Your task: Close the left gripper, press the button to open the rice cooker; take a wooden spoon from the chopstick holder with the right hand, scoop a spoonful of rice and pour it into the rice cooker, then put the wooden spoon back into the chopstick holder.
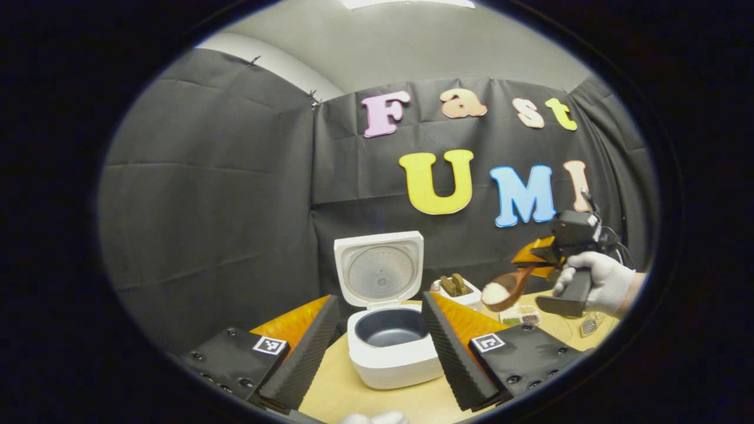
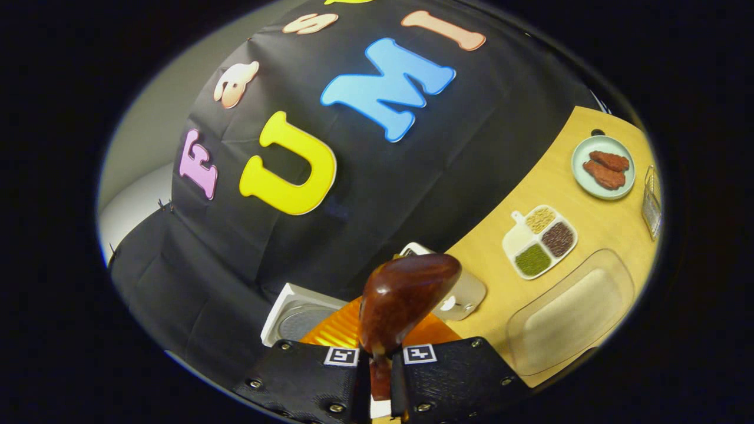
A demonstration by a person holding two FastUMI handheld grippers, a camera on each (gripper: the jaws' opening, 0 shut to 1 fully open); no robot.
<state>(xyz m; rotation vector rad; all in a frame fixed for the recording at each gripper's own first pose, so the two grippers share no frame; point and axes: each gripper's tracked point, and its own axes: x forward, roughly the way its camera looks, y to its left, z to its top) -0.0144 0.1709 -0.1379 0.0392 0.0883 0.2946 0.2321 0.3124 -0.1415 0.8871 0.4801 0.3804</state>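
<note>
Right gripper (image 2: 380,365) clamping wooden spoon (image 1: 505,289) level to keep rice; left gripper (image 1: 377,347) open, framing opened rice cooker (image 1: 391,344)

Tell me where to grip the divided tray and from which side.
Grip the divided tray by the small tab handle at the corner beside its pale compartment, coming from above with the fingers across the tab. It lies flat on the table with a low rim and four filled compartments, so the tab looks like the only free part to pinch without touching the grains.
</note>
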